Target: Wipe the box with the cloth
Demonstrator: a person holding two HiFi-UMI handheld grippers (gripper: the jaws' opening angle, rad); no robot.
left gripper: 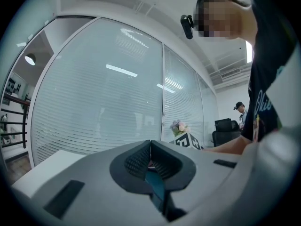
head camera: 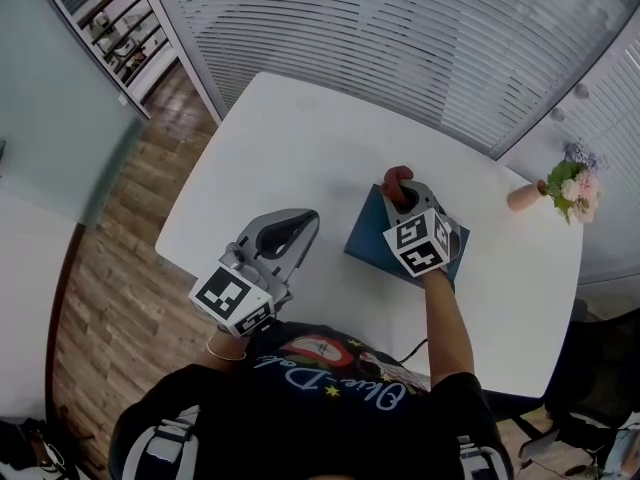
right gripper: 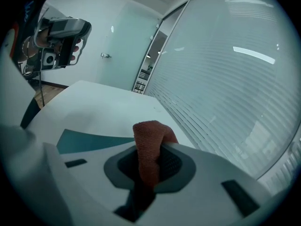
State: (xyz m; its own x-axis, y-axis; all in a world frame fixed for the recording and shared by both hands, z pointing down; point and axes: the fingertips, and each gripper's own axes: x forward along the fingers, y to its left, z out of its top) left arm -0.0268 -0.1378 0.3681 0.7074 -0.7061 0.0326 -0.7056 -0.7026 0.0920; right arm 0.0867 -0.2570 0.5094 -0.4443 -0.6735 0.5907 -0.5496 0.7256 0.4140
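Observation:
A flat dark teal box [head camera: 372,238] lies on the white table [head camera: 300,138], right of centre. My right gripper [head camera: 400,192] hovers over the box's far edge, shut on a rust-red cloth [head camera: 397,178]. In the right gripper view the cloth [right gripper: 149,142] sticks up between the jaws, with the box [right gripper: 89,140] below on the left. My left gripper [head camera: 303,222] is held left of the box, apart from it. Its jaws meet with nothing between them in the left gripper view [left gripper: 150,147].
A small vase of flowers [head camera: 562,188] stands near the table's right edge. Slatted blinds [head camera: 420,38] run behind the table. Wood floor [head camera: 130,248] lies beyond the left edge. A dark chair [head camera: 600,368] sits at the lower right.

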